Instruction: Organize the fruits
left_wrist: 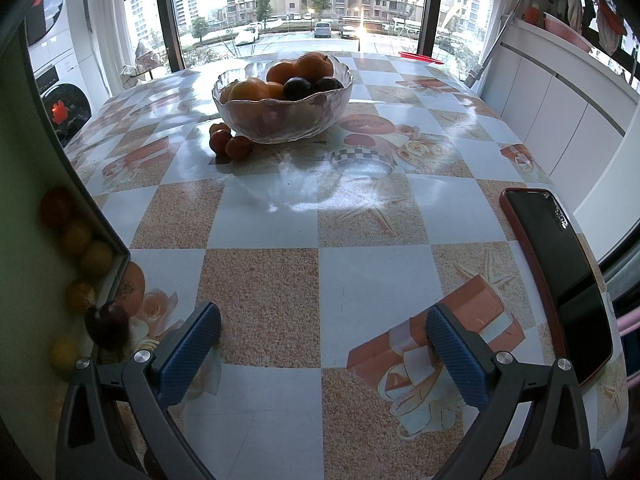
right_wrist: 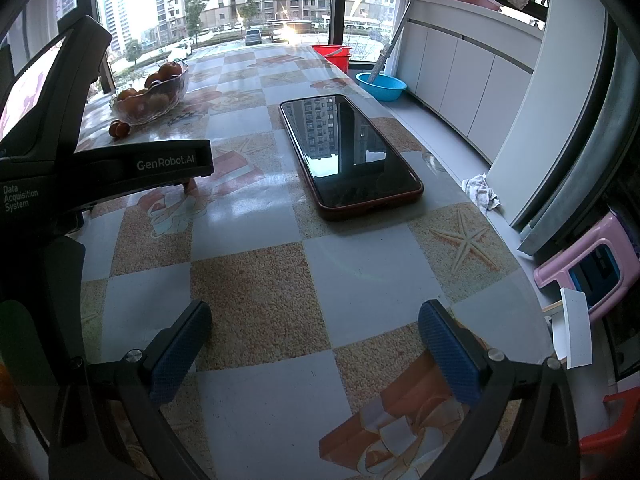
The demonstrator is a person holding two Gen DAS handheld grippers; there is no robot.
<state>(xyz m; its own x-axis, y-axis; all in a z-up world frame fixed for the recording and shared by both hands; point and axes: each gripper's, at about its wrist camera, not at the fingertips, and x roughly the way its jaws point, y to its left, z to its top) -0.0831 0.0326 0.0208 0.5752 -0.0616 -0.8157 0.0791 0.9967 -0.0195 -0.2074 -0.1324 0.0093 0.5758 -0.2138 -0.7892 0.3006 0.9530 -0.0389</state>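
A clear glass bowl (left_wrist: 280, 126) stands far across the table, holding oranges (left_wrist: 314, 66) and dark plums (left_wrist: 297, 88). Small red-orange fruits (left_wrist: 229, 143) lie on the cloth against its left side. My left gripper (left_wrist: 322, 320) hovers open over the near table, nothing between its blue pads (left_wrist: 188, 360). Several blurred round fruits (left_wrist: 86, 248) sit in a pale container (left_wrist: 24, 200) at the left edge, with a dark fruit (left_wrist: 106, 326) beside it. My right gripper (right_wrist: 316, 312) is open and holds nothing. The bowl (right_wrist: 182, 72) and the small fruits (right_wrist: 119, 129) show far left.
A phone in a red case (right_wrist: 348, 152) lies on the table's right side (left_wrist: 560, 272). The left gripper's black body (right_wrist: 80, 160) fills the left of the right wrist view. Past the table's right edge are a blue basin (right_wrist: 382, 86), red bucket (right_wrist: 332, 54) and pink stool (right_wrist: 588, 268).
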